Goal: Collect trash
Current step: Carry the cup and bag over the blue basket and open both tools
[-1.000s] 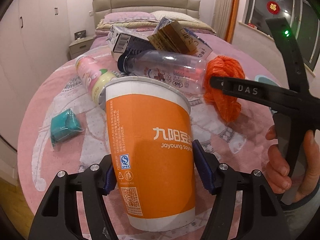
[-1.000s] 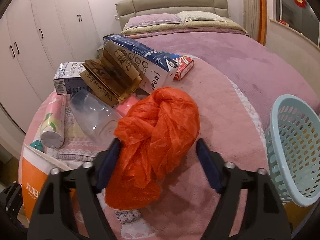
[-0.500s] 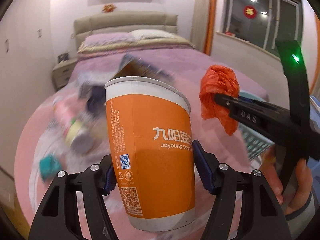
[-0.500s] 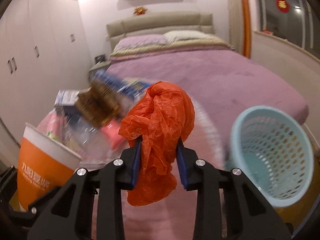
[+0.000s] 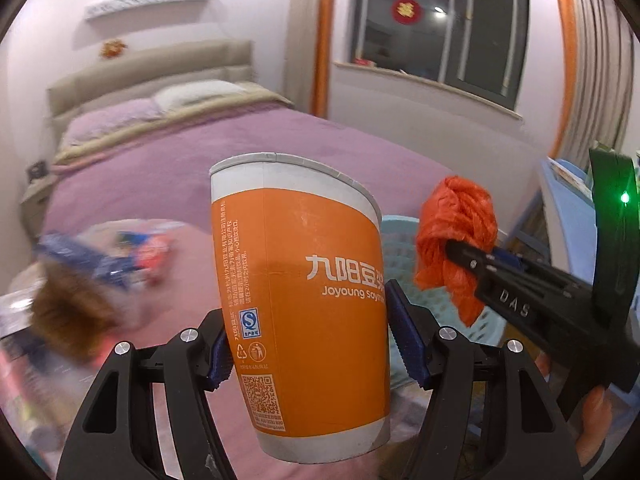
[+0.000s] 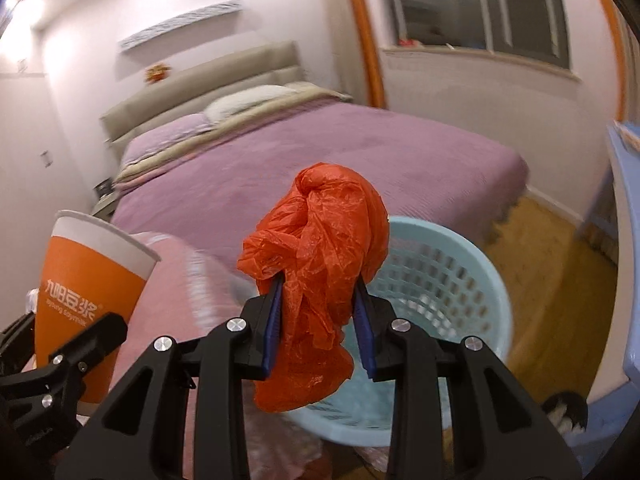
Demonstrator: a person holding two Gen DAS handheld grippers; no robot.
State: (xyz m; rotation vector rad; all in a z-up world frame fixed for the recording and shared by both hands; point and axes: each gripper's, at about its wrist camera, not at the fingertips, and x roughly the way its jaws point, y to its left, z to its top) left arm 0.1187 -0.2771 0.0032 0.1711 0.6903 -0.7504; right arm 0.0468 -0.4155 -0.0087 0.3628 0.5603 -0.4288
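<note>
cup: glossy paper | bag: crinkled thin plastic | basket: smooth perforated plastic | bedspread: matt cloth

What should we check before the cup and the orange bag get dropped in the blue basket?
1. Right gripper shut on the orange bag: ok.
2. Left gripper shut on the paper cup, which is upright: ok.
3. Bag in front of the blue basket opening; truly above it: cannot tell.
4. Cup over the basket: not ok, it is off to the left.
5. Basket has room: ok, no trash shows inside.
6. Cup empty: cannot tell.
</note>
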